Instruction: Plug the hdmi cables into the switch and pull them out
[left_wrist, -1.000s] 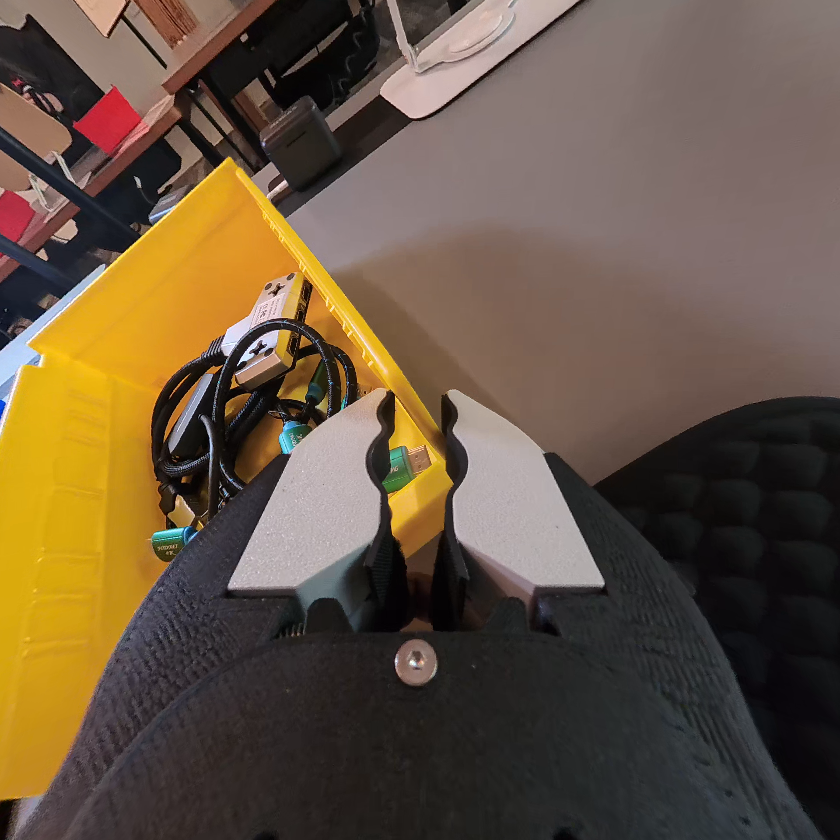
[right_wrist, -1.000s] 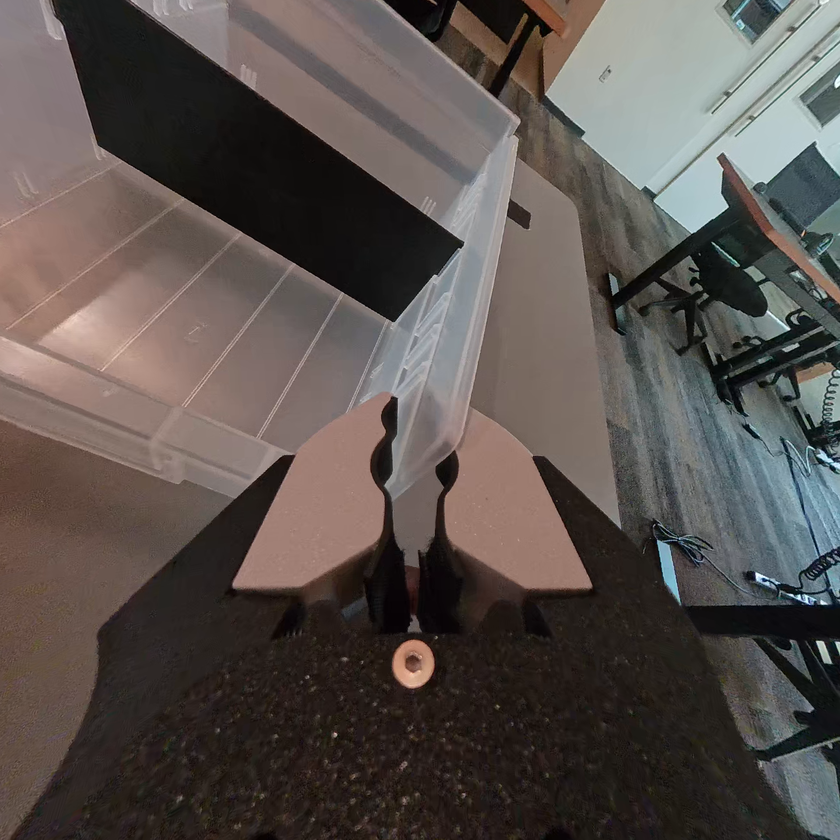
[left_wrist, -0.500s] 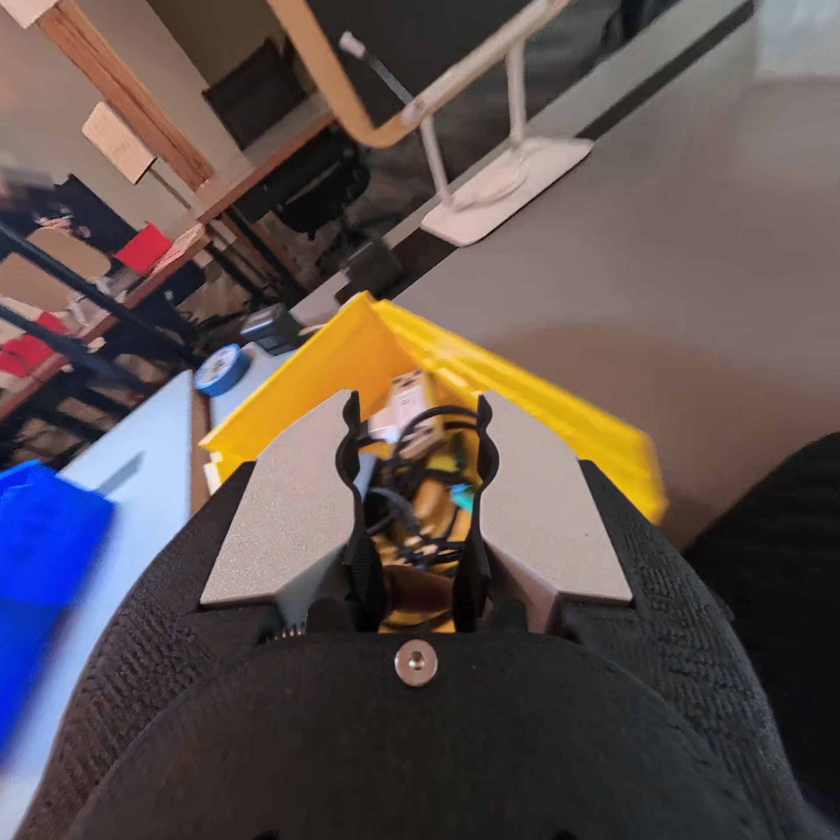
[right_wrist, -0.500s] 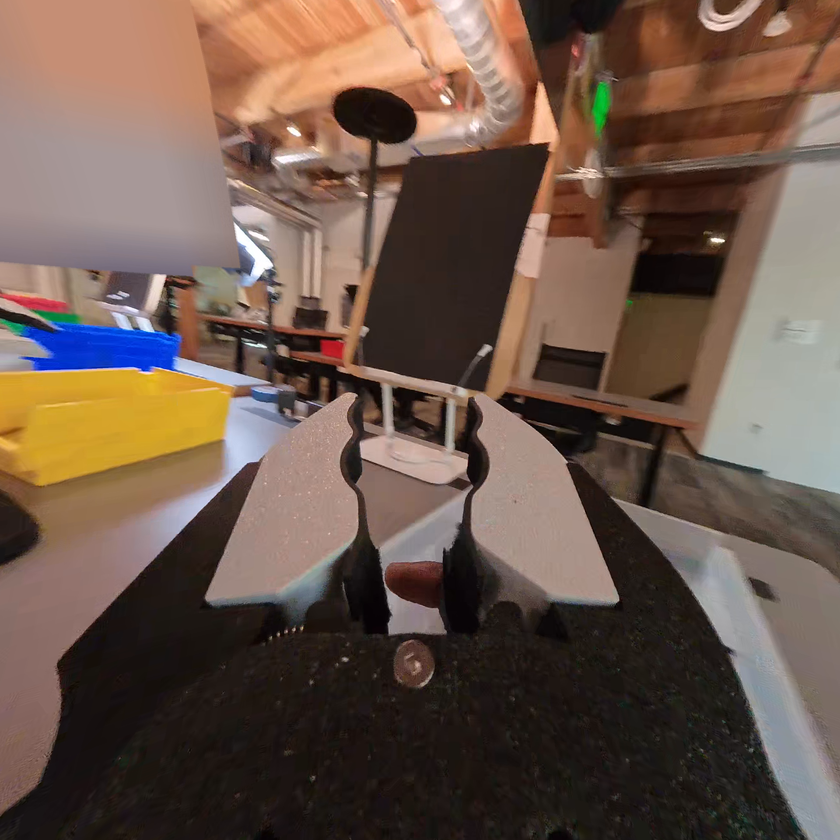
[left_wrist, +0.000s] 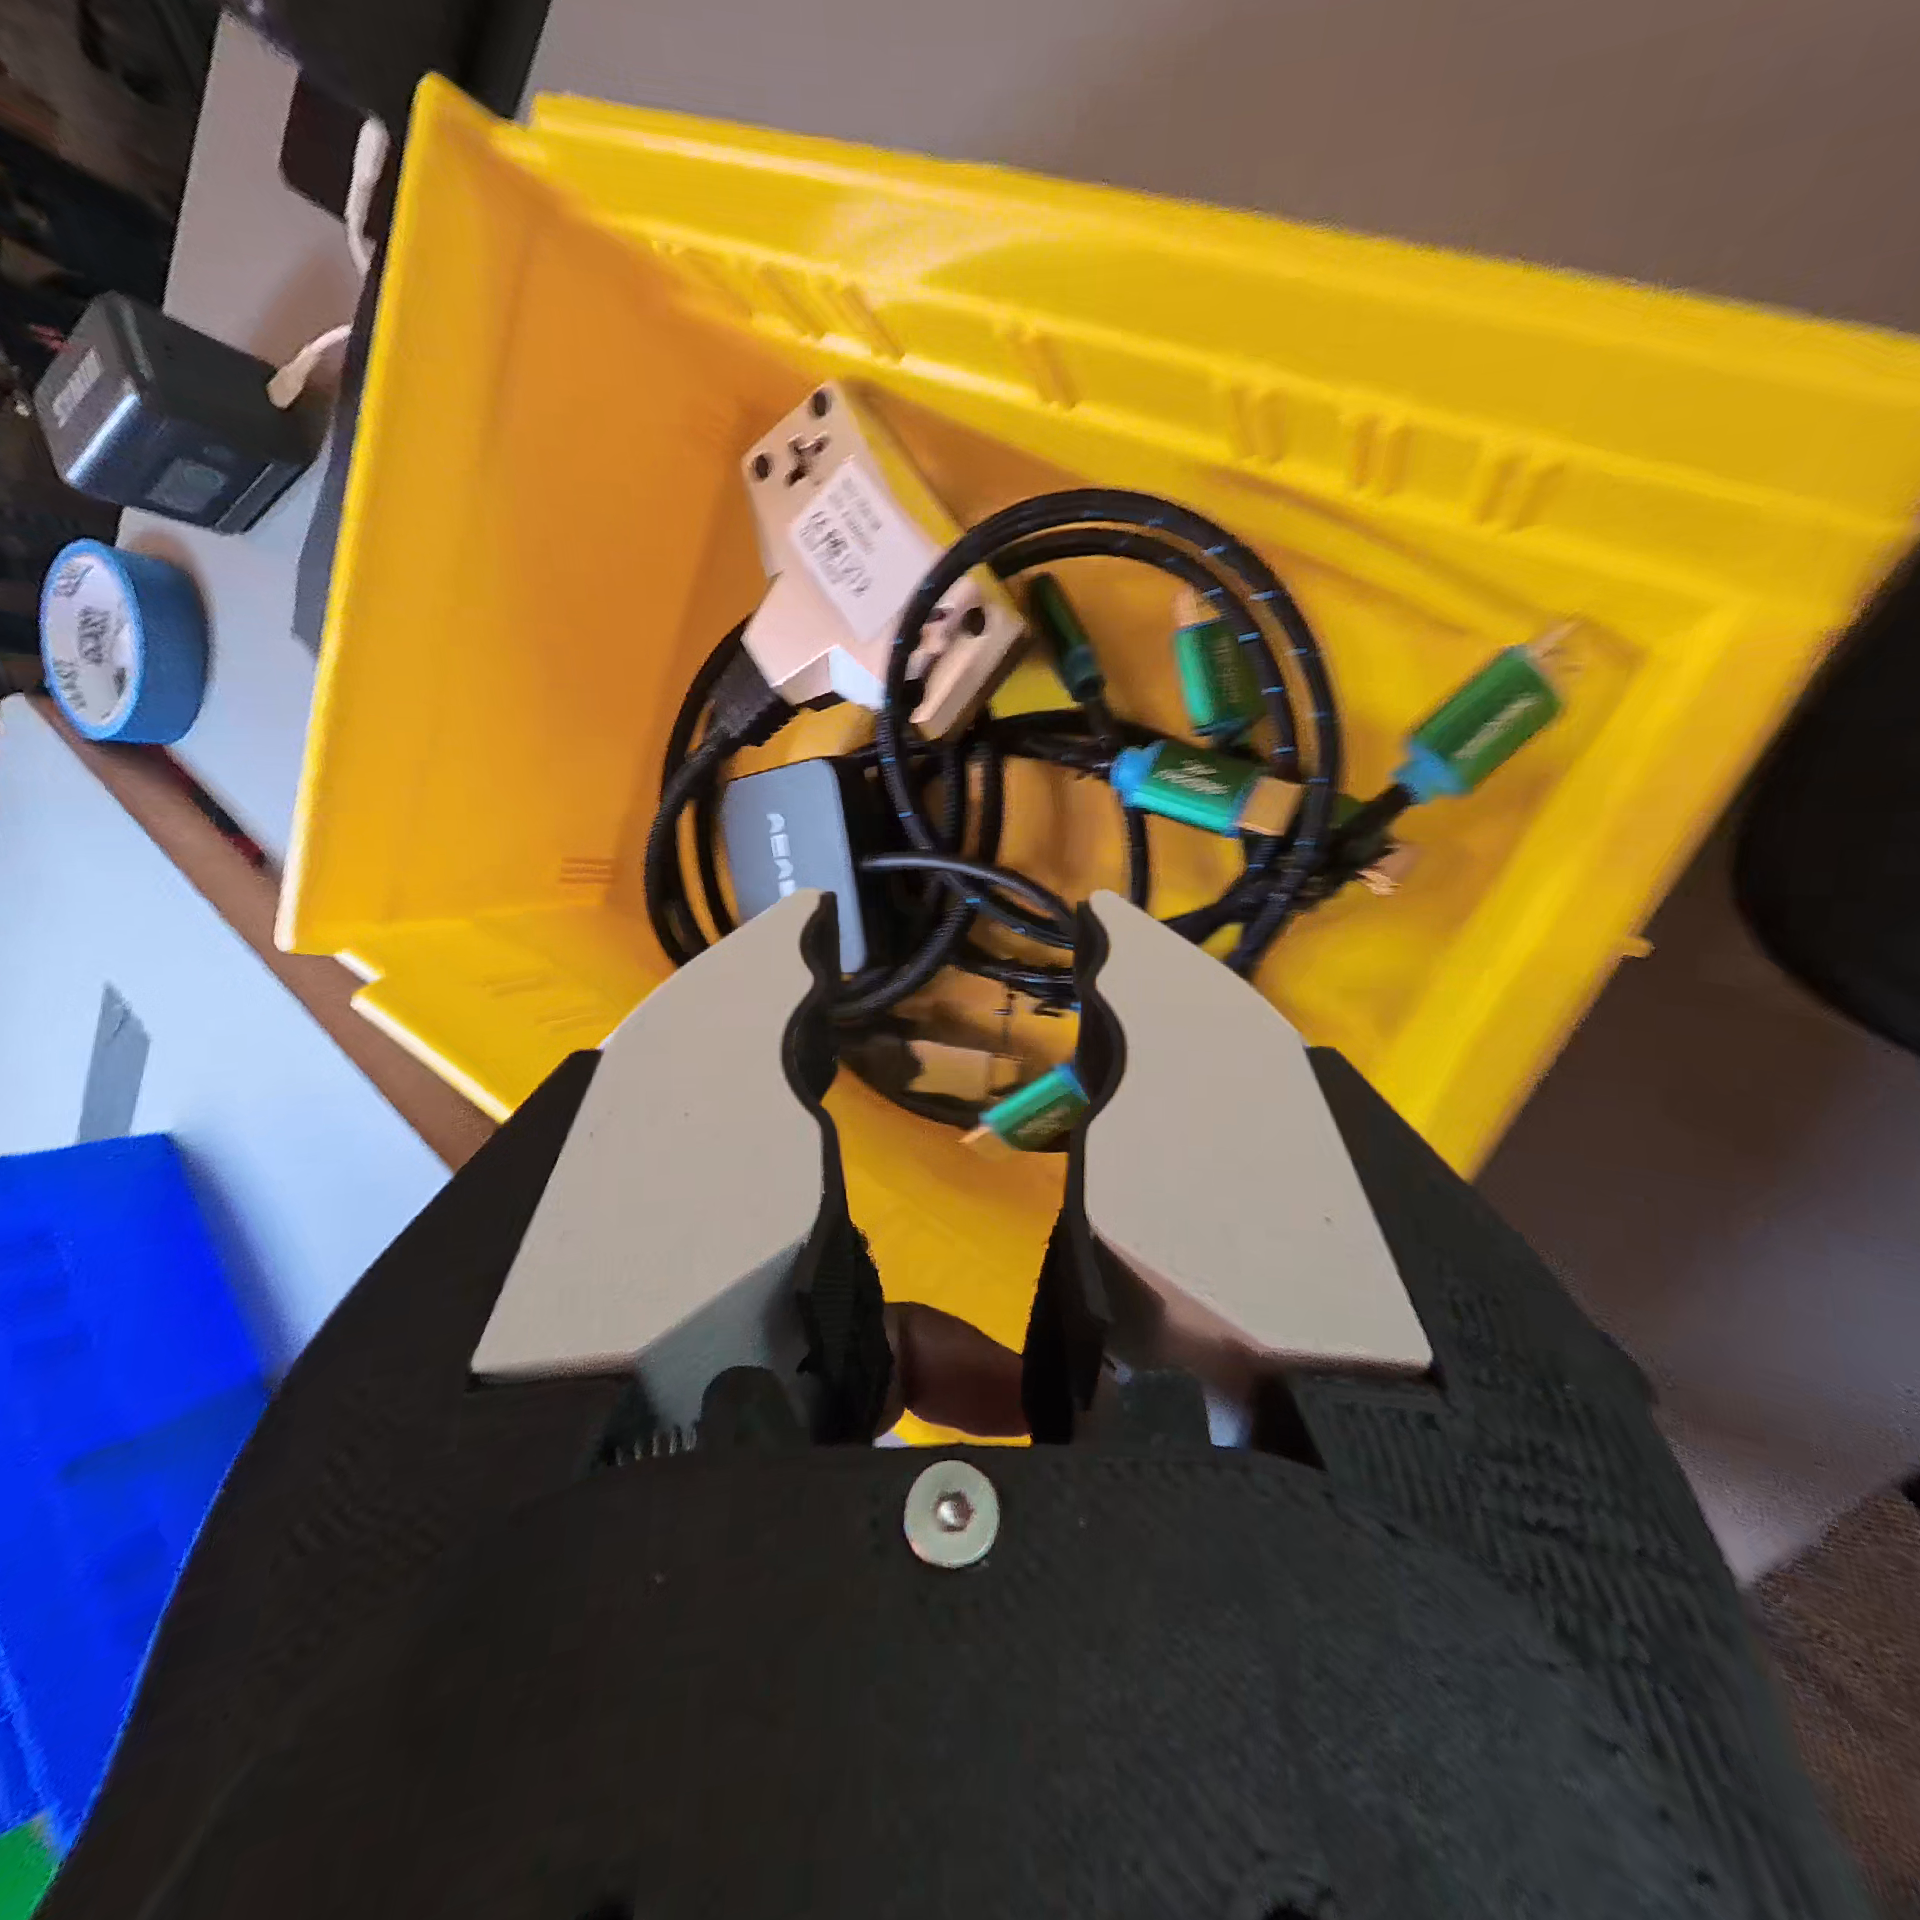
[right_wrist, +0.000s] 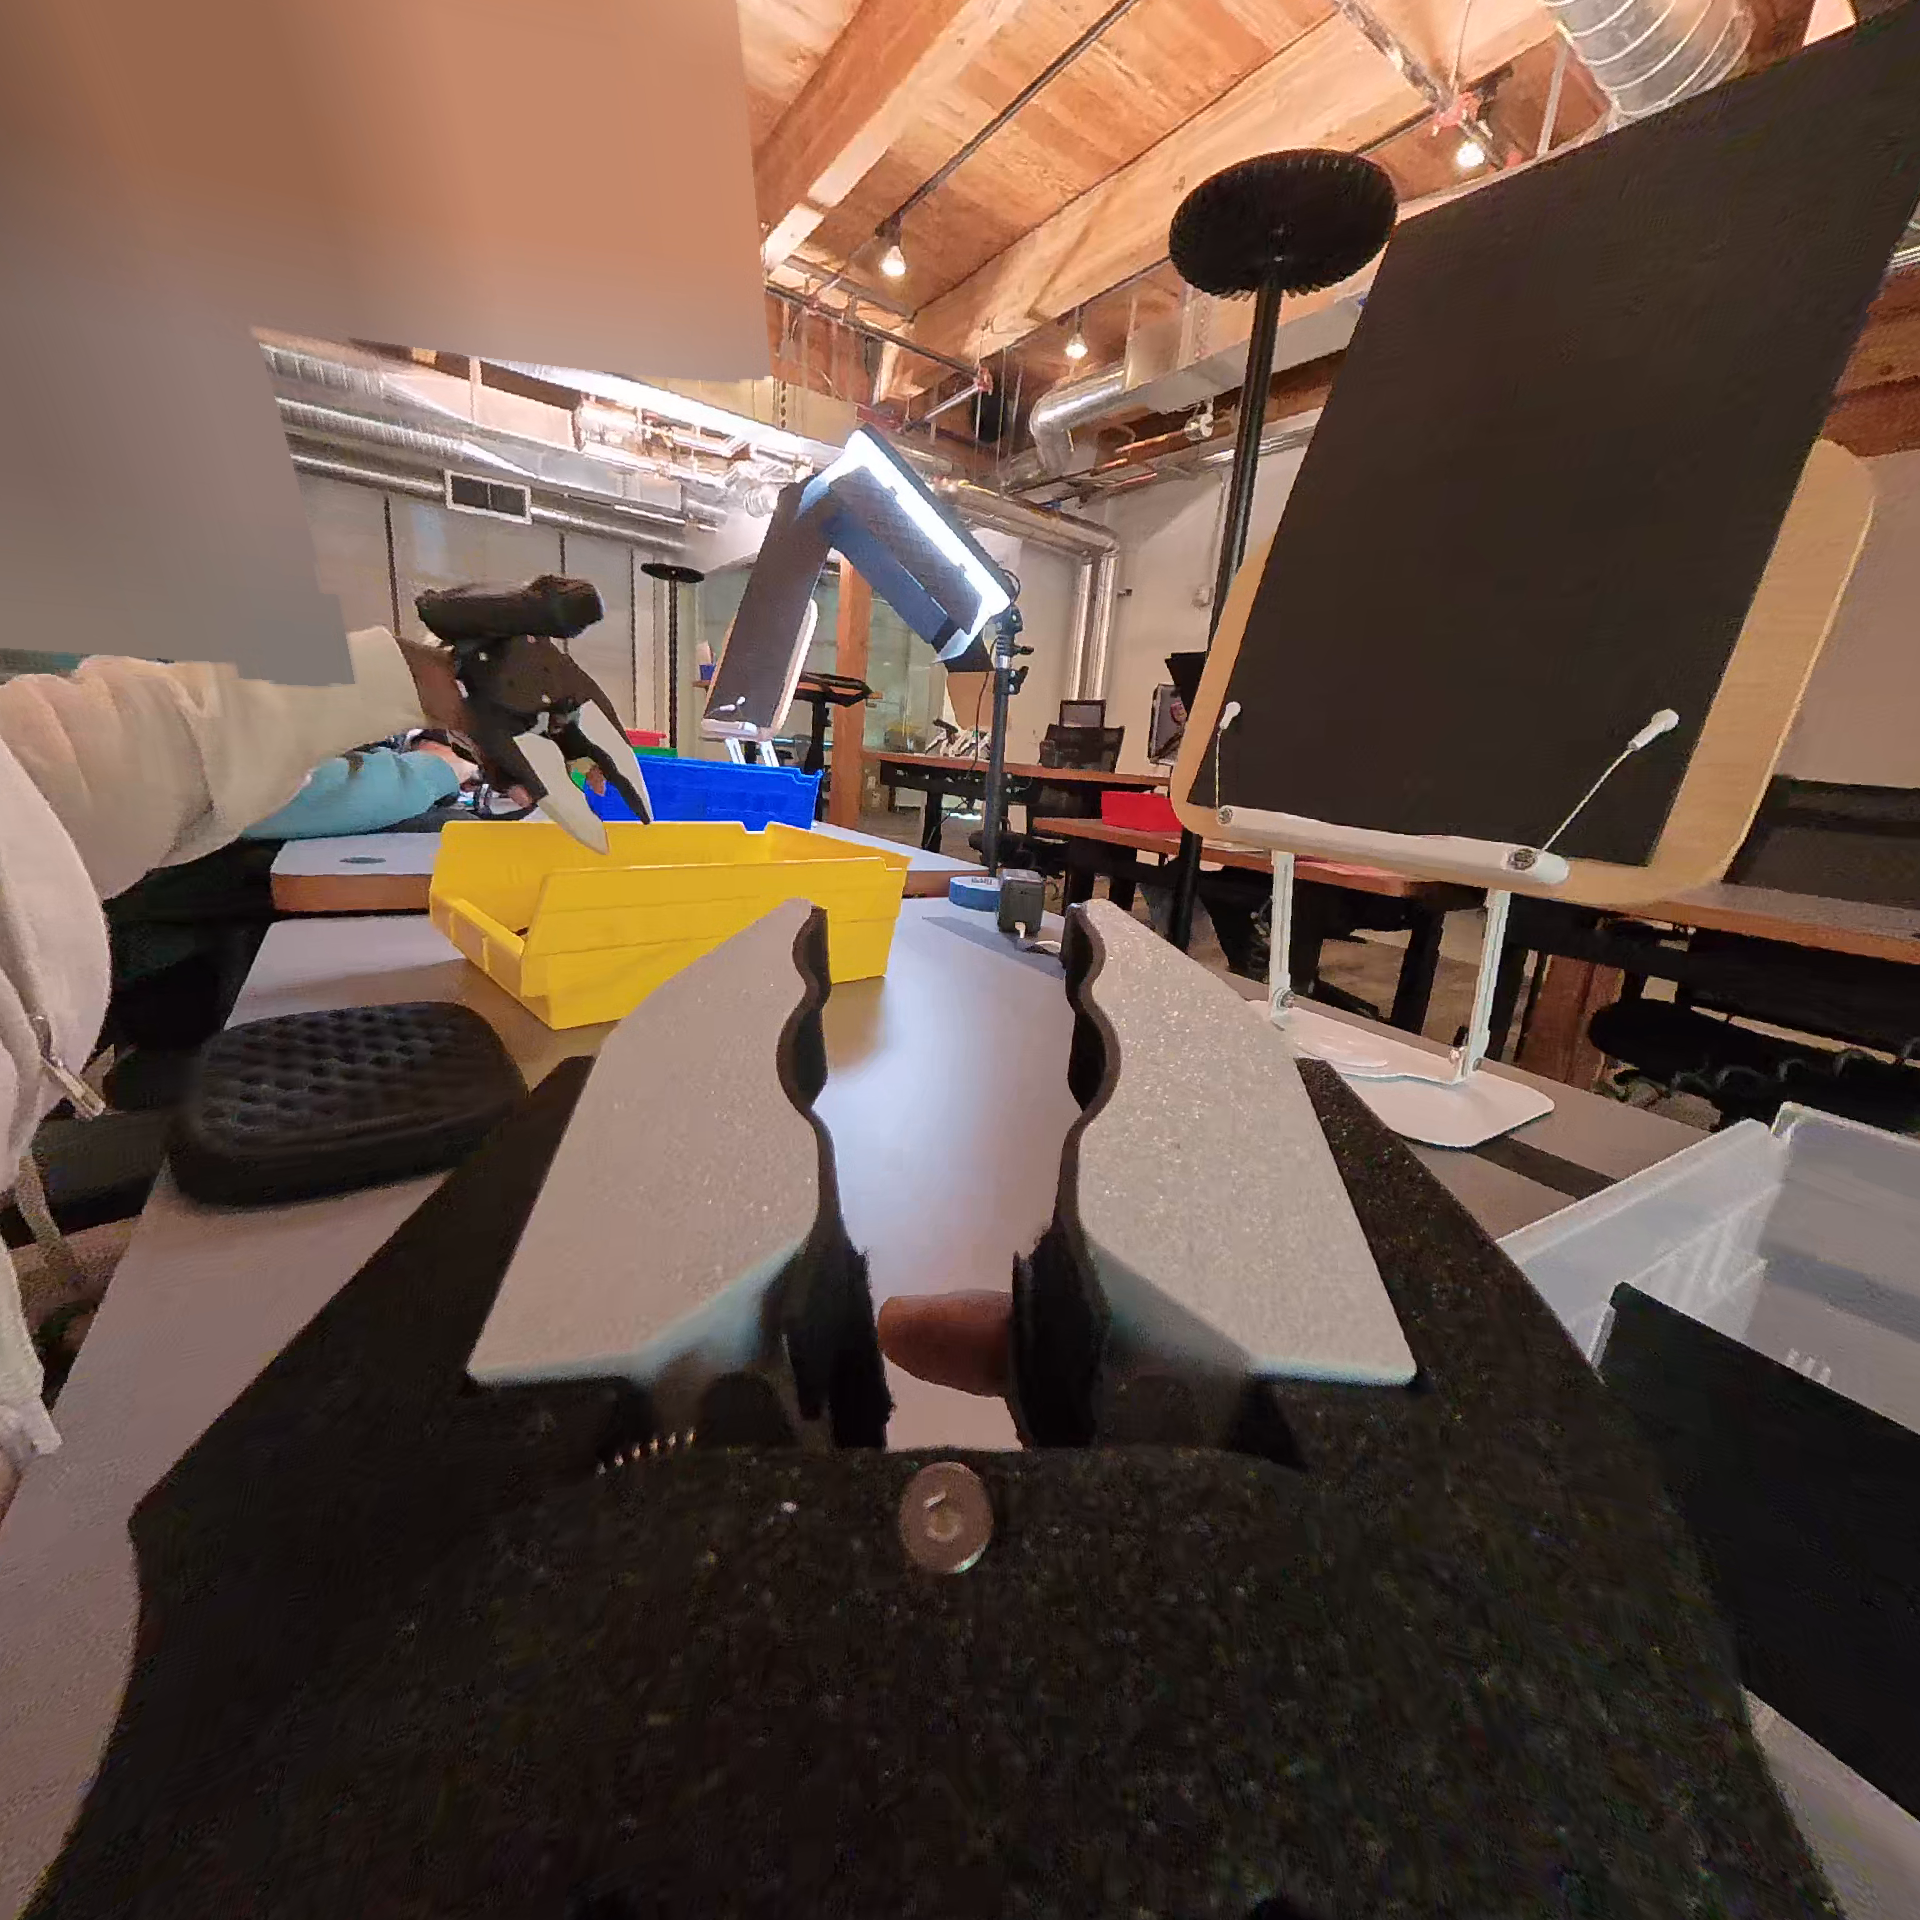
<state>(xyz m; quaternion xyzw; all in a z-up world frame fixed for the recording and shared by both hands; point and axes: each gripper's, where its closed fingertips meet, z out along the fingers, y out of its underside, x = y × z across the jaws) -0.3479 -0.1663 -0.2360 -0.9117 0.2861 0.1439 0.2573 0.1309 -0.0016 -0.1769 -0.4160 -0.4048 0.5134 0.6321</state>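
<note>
Looking down my left wrist view, I see the hdmi cables (left_wrist: 1132, 748) lying in a black braided tangle inside the yellow bin (left_wrist: 1299, 343), their green plugs scattered toward its right side. The switch (left_wrist: 862, 561), a pale metal box with a label, rests on the bin floor at the far edge of the tangle, with one cable loop crossing it. A grey adapter (left_wrist: 795, 852) sits just beyond my left finger, partly hidden by it, and another green plug is partly covered by the right finger. The whole view is motion-blurred, so I cannot tell which cable runs to which plug. My left hand-held gripper (left_wrist: 951, 914) hangs released over the tangle, grasping nothing. A second ago it was beside the bin's corner; now it points straight into the bin. A blue tape roll (left_wrist: 120, 644) stands on the tabletop (left_wrist: 1683, 135) outside the bin. The right hand-held gripper (right_wrist: 945, 925) is also released, empty, above bare tabletop; a second ago it was nearly clenched beside the clear tub (right_wrist: 1704, 1216), now cut off at the right edge.
</note>
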